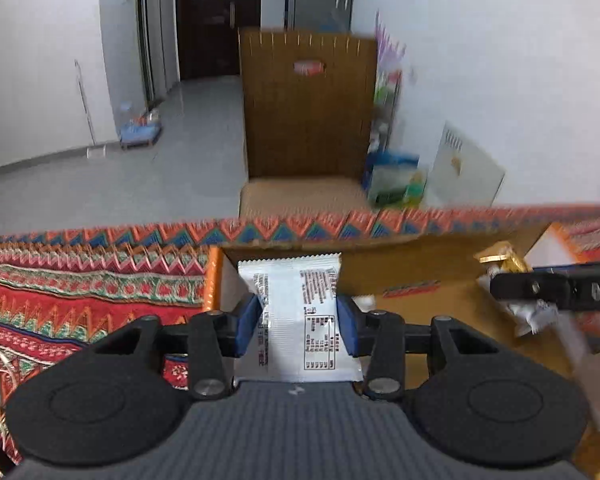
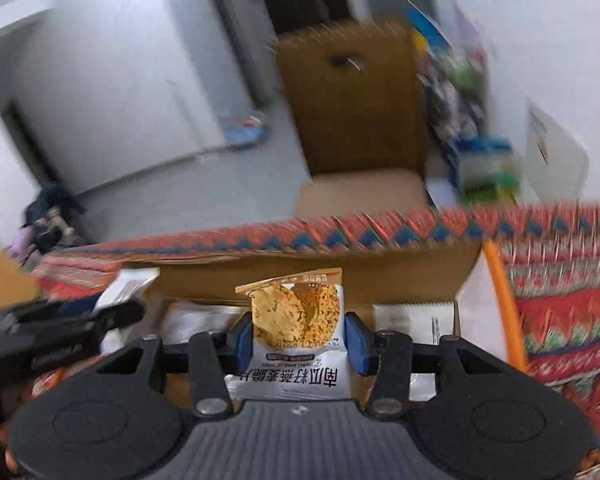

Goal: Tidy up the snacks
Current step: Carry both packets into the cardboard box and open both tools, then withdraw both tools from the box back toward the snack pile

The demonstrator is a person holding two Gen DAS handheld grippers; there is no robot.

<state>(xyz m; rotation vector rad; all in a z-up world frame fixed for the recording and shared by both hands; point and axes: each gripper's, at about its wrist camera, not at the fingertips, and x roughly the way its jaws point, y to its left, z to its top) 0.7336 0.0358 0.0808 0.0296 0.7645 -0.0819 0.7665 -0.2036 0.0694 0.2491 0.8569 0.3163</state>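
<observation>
Left wrist view: left gripper [image 1: 298,322], blue pads closed on a white snack packet [image 1: 300,320] printed with black text, held above the left end of an open cardboard box [image 1: 440,268] on a patterned tablecloth [image 1: 80,292]. Right wrist view: right gripper [image 2: 298,338] clamped on a white-and-gold oat crisp packet [image 2: 296,320], above the same box's interior [image 2: 380,272]; wooden chair [image 2: 352,100] beyond the table.

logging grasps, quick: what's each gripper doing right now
Left gripper: closed on a white snack packet.
Right gripper: closed on a white packet with a golden crisp picture.
</observation>
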